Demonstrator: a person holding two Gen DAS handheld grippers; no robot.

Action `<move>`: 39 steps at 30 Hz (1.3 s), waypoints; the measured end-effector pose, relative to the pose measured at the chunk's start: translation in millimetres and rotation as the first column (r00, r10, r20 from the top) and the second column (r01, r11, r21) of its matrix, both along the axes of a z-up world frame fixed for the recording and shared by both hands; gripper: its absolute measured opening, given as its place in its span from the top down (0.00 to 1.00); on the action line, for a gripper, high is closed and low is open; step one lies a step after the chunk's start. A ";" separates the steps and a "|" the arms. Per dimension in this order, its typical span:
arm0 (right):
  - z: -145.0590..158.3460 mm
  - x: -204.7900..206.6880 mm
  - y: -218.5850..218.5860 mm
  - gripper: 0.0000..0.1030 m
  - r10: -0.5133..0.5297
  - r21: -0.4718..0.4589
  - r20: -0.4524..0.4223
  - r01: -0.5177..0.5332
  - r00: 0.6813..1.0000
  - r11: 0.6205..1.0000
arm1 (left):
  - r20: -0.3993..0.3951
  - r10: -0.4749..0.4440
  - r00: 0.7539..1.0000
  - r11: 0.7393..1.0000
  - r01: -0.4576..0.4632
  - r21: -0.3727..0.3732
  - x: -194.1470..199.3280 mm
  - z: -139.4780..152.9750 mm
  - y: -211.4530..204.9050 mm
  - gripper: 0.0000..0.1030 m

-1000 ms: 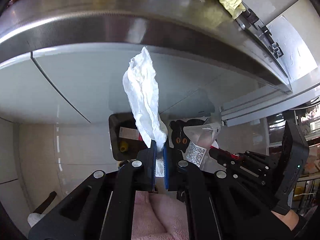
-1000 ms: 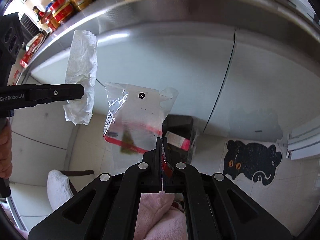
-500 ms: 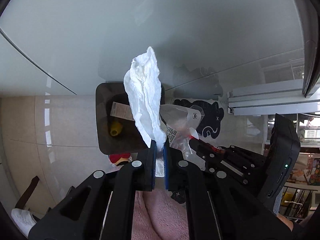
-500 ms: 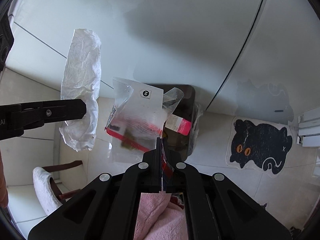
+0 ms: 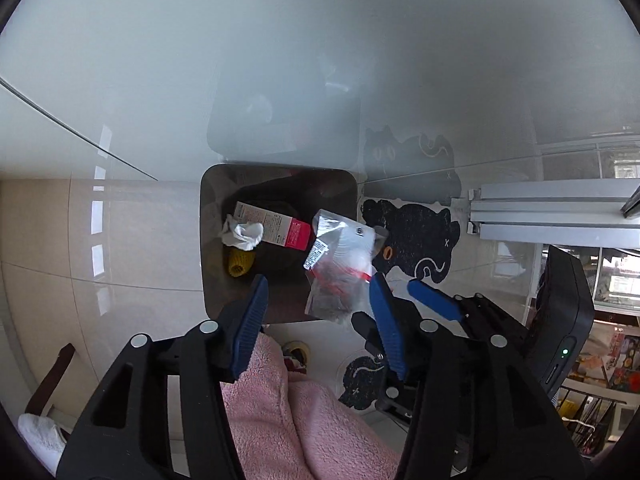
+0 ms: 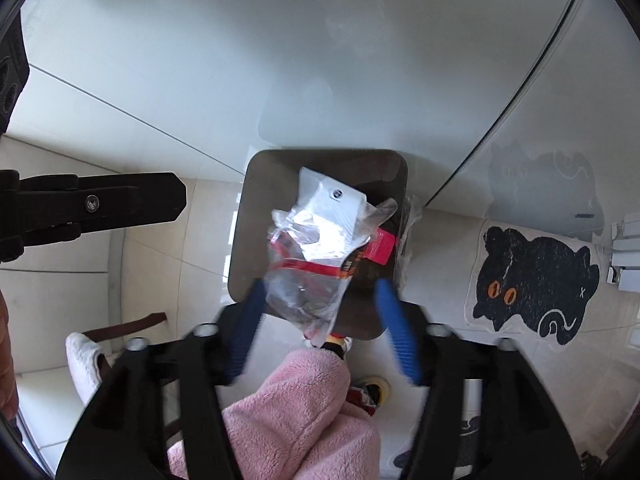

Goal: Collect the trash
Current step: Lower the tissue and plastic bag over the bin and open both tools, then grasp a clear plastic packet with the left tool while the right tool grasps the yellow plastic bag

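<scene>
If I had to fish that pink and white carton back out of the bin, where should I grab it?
Judging by its pose, grip the pink and white rectangular carton at its pink end, across its narrow width, coming straight down from above. It lies flat in the dark square bin, whose walls block side approaches, and the crumpled white tissue covers its white end.

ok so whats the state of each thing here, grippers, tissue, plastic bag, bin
left gripper: jaws opening, nothing between them
right gripper: jaws opening, pads clear of the bag
white tissue: crumpled, lying inside the bin
clear plastic bag: loose over the bin mouth, crumpled, not gripped
trash bin: open-topped, upright on the floor, partly filled
pink and white carton: lying flat in the bin
</scene>
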State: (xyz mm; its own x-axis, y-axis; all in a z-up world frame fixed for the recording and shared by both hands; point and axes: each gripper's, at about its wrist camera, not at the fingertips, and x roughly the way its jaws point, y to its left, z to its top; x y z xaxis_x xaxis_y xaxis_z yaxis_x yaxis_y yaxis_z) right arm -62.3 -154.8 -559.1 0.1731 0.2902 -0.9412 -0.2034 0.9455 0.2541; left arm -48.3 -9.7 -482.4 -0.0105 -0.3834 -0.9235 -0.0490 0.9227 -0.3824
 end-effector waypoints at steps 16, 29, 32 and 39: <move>140.5 -33.0 -41.8 0.03 -0.002 0.011 0.151 0.000 0.989 1.000 | 0.182 0.014 0.983 0.997 -0.027 0.071 -27.7 123.4 30.4 0.08; 333.6 -34.5 -85.6 0.03 -0.079 0.052 0.523 0.060 0.849 0.997 | 0.509 0.009 0.860 1.000 -0.023 0.021 -13.5 307.3 37.2 0.08; 354.9 -17.2 -91.6 0.03 -0.093 0.064 0.574 0.069 0.813 0.996 | 0.545 0.019 0.838 0.999 -0.036 0.021 5.2 324.5 35.6 0.08; 381.7 26.7 -92.6 0.03 -0.123 0.131 0.640 0.049 0.759 0.990 | 0.606 -0.001 0.795 0.999 -0.020 0.028 51.3 347.5 30.9 0.08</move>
State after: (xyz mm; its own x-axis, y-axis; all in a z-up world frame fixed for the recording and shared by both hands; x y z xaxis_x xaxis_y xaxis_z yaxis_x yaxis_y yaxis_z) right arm -35.6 -247.4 -177.4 0.7571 0.3300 -0.5638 -0.2727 0.9439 0.1863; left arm 3.1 21.3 -134.8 0.5588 -0.3513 -0.7512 0.1740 0.9354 -0.3079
